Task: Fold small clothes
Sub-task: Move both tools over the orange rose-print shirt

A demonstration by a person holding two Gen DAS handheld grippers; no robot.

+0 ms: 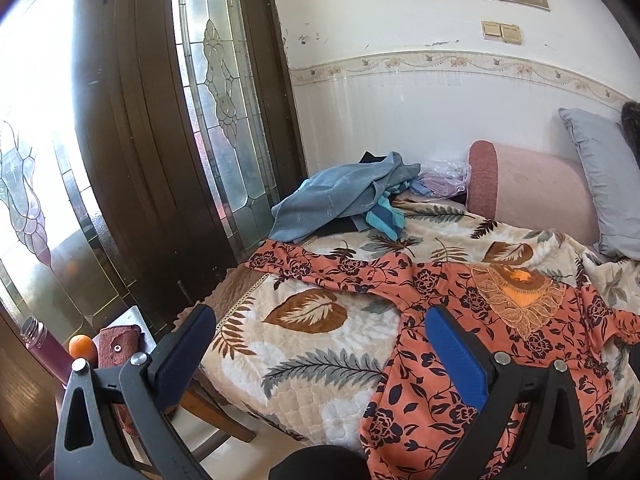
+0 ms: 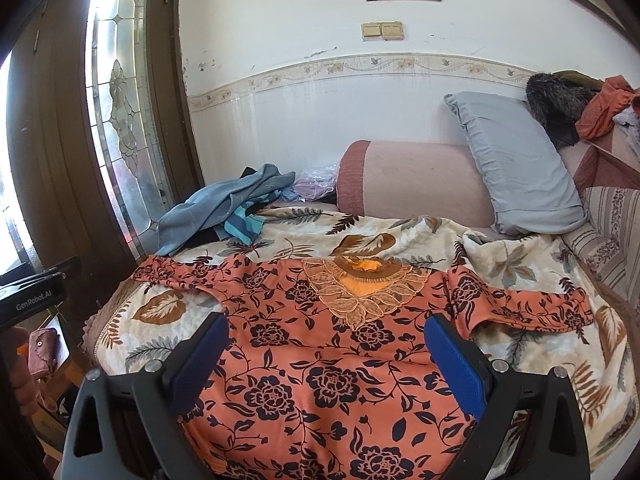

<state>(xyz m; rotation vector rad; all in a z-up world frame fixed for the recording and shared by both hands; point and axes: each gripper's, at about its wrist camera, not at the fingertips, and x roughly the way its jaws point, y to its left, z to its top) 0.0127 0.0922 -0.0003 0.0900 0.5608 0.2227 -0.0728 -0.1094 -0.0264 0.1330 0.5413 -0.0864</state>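
An orange top with dark flowers and a lacy leaf-shaped collar [image 2: 320,360] lies flat on the bed. It is spread out with its front up and both long sleeves stretched out to the sides. Its bottom edge hangs over the near side of the bed. In the left wrist view the same top [image 1: 480,360] fills the right part of the picture.

The top lies on a soft cream blanket with brown and grey leaves [image 2: 168,320], which covers the bed.

The right gripper [image 2: 326,360] hangs above the middle of the top. Its two blue fingers are wide apart and hold nothing. The left gripper [image 1: 320,352] hangs over the left side of the bed, above the blanket and the edge of the top. Its blue fingers are also wide apart and hold nothing.

Behind the top, near the far edge of the bed, sits a messy pile of blue-grey clothes [image 2: 224,208]. Beside the pile is a pink padded sofa arm [image 2: 412,180]. A grey pillow [image 2: 516,164] leans on it.

To the left stands a dark wooden door with patterned glass [image 1: 212,92]. Down low by the door are a round orange fruit [image 1: 82,347] and a dark red bottle with a silver top [image 1: 40,344].
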